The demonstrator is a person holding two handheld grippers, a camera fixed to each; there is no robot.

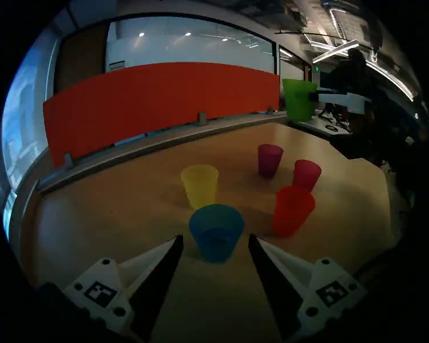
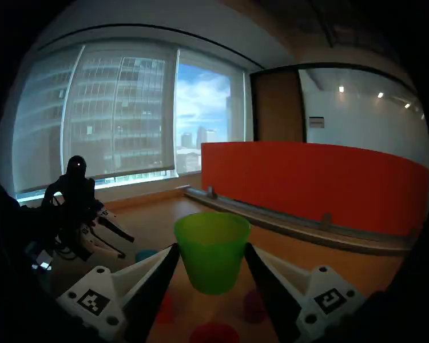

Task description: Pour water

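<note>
My left gripper is open, low over the wooden table, with a blue cup standing upright between its fingertips and a small gap on each side. Behind the blue cup stand a yellow cup, a red cup, a pink cup and a purple cup. My right gripper is shut on a green cup, held upright and high above the table. The left gripper view has that green cup far off at the upper right. I cannot tell whether any cup holds water.
A long orange divider panel runs along the table's far edge, with windows beyond. The right gripper view has the other gripper and the dark hand holding it at the left, and cup rims below the green cup.
</note>
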